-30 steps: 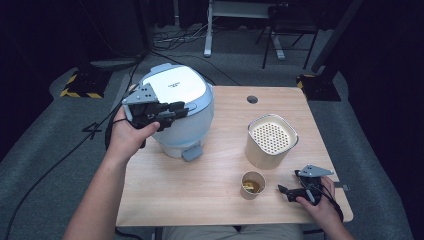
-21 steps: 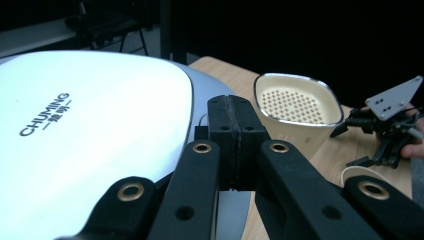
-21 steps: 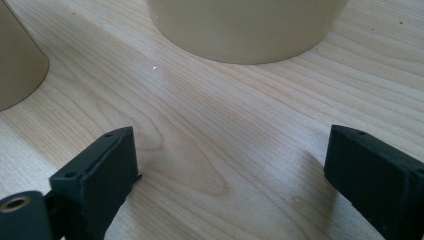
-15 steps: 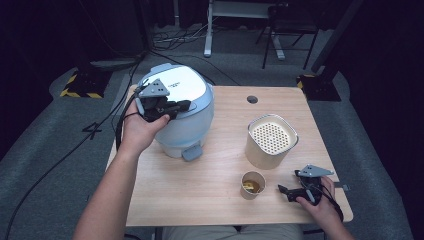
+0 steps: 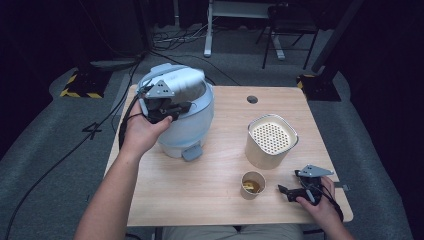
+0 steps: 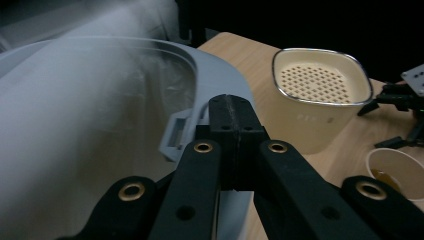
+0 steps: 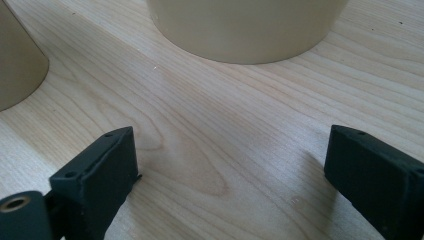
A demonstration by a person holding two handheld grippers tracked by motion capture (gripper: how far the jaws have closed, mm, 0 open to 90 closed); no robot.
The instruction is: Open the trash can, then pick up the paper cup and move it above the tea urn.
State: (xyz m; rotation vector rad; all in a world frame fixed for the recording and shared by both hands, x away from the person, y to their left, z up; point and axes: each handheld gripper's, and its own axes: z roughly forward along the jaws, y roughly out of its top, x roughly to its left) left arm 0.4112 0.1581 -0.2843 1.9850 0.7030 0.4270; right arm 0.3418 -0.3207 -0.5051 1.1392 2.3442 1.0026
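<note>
We see the rice cooker (image 5: 182, 122) standing on the left half of the worktop (image 5: 220, 200), pale blue, with its lid (image 5: 175, 82) raised and blurred at the back. The left tool (image 5: 172, 107) sits right at the cooker's front rim, above the open pot. In the left gripper view its jaws have just been closing and now meet flat together with nothing between them; the cooker's grey rim and latch (image 6: 175, 135) lie just beyond and below the tool's tip, and the blurred white lid (image 6: 75, 100) spreads to the left of it.

We find the right tool (image 5: 292, 192) resting low on the worktop near the front right corner, its jaws standing well apart over bare wood. A small paper cup (image 5: 253, 184) stands just beside it on its left, and the cream container with a perforated lid (image 5: 271, 141) stands a little farther back, between this tool and the cooker.
</note>
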